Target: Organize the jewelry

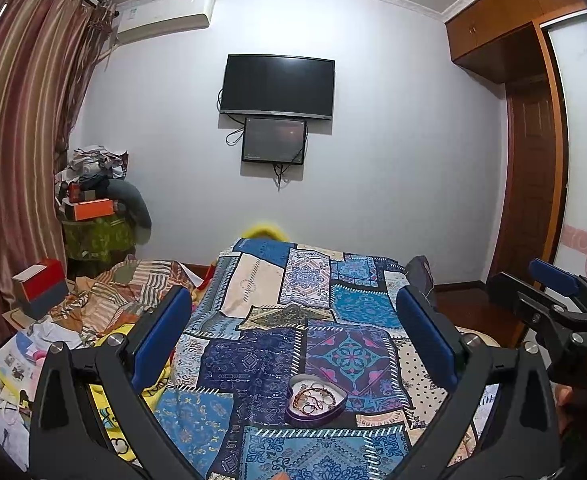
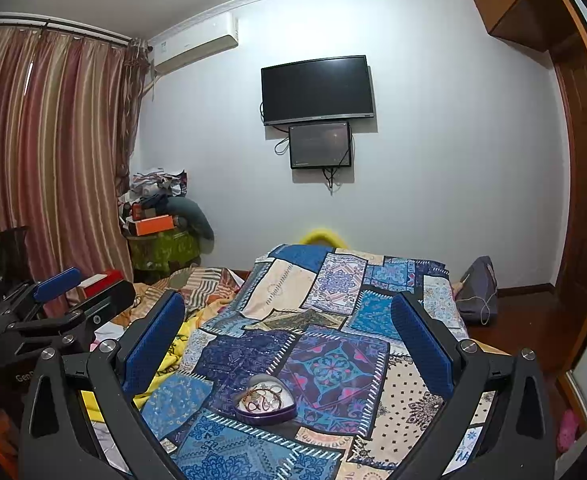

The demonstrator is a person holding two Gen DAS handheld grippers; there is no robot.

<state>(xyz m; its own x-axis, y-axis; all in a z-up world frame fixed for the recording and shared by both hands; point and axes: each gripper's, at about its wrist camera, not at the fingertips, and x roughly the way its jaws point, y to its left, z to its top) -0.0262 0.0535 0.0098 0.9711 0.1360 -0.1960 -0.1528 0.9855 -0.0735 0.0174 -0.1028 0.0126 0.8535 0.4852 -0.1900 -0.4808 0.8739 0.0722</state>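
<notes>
Bedroom setup, so no bench at all: everything is sitting on a bed covered by a blue patchwork-print bedspread [image 1: 277, 320], with a dark wall-mounted TV [image 1: 278, 83] on the pale wall behind and striped pink curtains [image 1: 17, 112] off to the side.

What matters is where the small purple heart-shaped tin [image 1: 316, 400] is lying relative to the tools. It's resting low and near the front of the bedspread, lid off, and both cameras are looking down on it from above. In the left wrist view it's sitting between the fingers but shifted toward the right-hand pad. In the right wrist view the same tin [image 2: 265, 404] is landing closer to centre, slightly left. So it's lying roughly between the two tools and ahead of and below both; I'd guess the right one is lined up a bit better. The heart's point seems to be aiming roughly toward the right side, but that's hard to call.

The left tool [image 1: 293, 344] is standing wide apart, nothing in it. The right tool [image 2: 289, 344] is the same, spread wide and empty, and it's also peeking into the left view at the edge.

Inside the tin there's a tangle of thin bracelets and rings [image 2: 262, 397], reddish-brown and metallic loops overlapping on a white lining. Looks fiddly: thin, probably snagged together, individual pieces too small to separate out.
</notes>
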